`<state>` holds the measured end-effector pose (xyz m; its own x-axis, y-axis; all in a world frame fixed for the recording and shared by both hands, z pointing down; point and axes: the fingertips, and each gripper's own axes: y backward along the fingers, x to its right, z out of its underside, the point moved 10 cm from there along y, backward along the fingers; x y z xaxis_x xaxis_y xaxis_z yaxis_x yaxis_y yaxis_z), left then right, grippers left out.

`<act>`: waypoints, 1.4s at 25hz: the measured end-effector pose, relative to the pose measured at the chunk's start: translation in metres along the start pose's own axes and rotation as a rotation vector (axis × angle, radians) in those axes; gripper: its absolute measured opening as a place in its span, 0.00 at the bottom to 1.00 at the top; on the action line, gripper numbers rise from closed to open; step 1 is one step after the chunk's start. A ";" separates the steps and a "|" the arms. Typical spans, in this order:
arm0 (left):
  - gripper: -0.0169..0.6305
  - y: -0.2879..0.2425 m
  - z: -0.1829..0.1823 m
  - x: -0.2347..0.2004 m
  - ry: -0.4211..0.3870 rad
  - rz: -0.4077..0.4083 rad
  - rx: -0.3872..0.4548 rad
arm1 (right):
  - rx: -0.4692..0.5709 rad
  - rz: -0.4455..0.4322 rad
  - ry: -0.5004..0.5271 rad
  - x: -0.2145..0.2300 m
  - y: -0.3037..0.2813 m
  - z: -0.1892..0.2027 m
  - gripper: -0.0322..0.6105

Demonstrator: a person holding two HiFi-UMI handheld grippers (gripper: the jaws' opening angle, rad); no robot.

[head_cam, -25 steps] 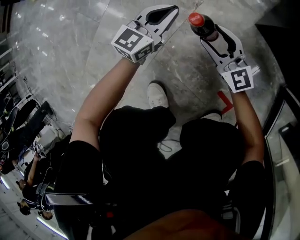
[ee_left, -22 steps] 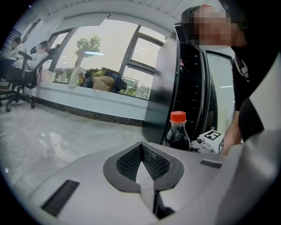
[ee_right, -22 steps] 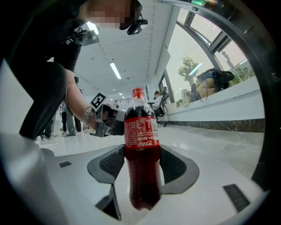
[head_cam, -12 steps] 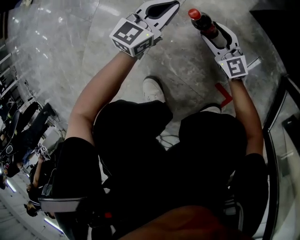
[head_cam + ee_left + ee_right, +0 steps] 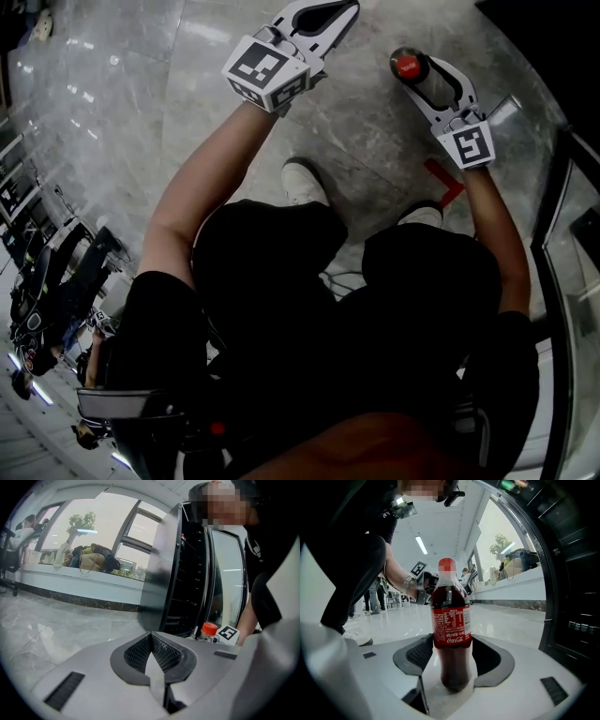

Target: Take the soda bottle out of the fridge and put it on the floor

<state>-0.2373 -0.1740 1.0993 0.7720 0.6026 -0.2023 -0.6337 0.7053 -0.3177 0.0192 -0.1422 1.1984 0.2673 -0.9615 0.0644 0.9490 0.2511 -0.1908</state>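
Glossy grey marble floor (image 5: 122, 112) spreads wide. Far off, large windows (image 5: 105, 524) sit above a white ledge (image 5: 70, 584), with strip lights (image 5: 421, 544) overhead.

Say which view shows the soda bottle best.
Right gripper view: the soda bottle is central, label readable, in the right tongs. Head view shows mainly its red cap from above; left gripper view, just its top.

From overhead, base of soda bottle (image 5: 409, 66) seems hidden.

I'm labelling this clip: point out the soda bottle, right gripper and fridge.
soda bottle (image 5: 451, 620), right gripper view, on its red label.
right gripper (image 5: 420, 80), head view, midway between its fingertips.
fridge (image 5: 159, 573), left gripper view, on its black side panel.
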 end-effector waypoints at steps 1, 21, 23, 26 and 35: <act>0.03 -0.002 -0.001 0.002 -0.005 0.009 0.001 | -0.027 -0.003 0.016 -0.002 0.002 0.001 0.45; 0.03 0.102 -0.175 0.139 -0.043 0.085 -0.004 | 0.004 0.282 -0.205 -0.060 0.103 -0.253 0.47; 0.03 0.125 -0.213 0.156 -0.057 0.096 0.007 | 0.029 0.280 -0.200 -0.073 0.108 -0.305 0.47; 0.03 0.163 -0.274 0.180 -0.045 0.098 0.046 | 0.070 0.276 -0.221 -0.098 0.116 -0.384 0.47; 0.03 0.270 -0.477 0.272 -0.180 0.199 0.003 | 0.120 0.255 -0.249 -0.181 0.173 -0.641 0.47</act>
<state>-0.1752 0.0022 0.5165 0.6109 0.7863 -0.0925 -0.7728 0.5669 -0.2851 0.0279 0.0038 0.5257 0.5157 -0.8137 0.2684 0.8558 0.5042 -0.1157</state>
